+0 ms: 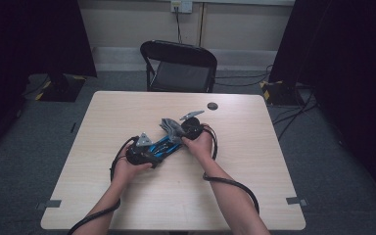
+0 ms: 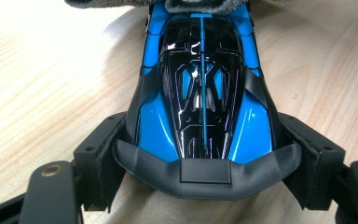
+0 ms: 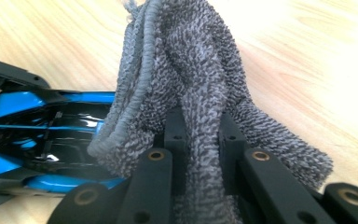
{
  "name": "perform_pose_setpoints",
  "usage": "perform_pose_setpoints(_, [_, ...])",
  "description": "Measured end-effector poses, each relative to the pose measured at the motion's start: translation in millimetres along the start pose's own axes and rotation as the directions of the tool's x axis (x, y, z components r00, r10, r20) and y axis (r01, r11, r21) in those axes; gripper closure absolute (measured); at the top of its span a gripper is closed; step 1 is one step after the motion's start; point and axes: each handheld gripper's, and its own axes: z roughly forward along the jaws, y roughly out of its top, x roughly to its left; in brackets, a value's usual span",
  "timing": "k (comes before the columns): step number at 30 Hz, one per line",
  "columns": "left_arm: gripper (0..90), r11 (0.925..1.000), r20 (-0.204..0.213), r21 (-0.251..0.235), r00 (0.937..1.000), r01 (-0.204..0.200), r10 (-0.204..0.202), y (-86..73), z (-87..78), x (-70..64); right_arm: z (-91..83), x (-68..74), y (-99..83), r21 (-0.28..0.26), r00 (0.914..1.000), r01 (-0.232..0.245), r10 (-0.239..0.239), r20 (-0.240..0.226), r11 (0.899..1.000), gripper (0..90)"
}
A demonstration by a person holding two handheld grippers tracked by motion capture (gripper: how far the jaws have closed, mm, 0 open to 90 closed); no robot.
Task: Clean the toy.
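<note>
Wiped toy car (image 2: 204, 100) with cloth (image 3: 186, 88) at mid-table (image 1: 142, 205).
Left gripper (image 2: 205, 170) clamped across car's black end, jaws snug on both flanks; right gripper (image 3: 200, 140) pinched grey cloth, draped over car's far end. Best kept car pinned flat, cloth dragged along glossy roof with light pressure. Forearms converged from near edge, left hand (image 1: 127, 169) low, right hand (image 1: 198, 144) angled inward.

Blue toy car (image 2: 204, 93) with glossy black canopy and matte black bumper between the black left gripper (image 2: 205, 163) jaws; mottled grey terry cloth (image 3: 191, 84) in the black right gripper (image 3: 200, 154).
</note>
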Motion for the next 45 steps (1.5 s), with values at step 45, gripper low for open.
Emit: perform_pose_setpoints(45, [24.2,1.0,0.003,-0.001,1.0,0.006,-0.006,-0.1,0.3,0.3,-45.7,-29.5,-1.5,-0.051,0.9974,-0.034,0.037,0.062,0.998,79.3])
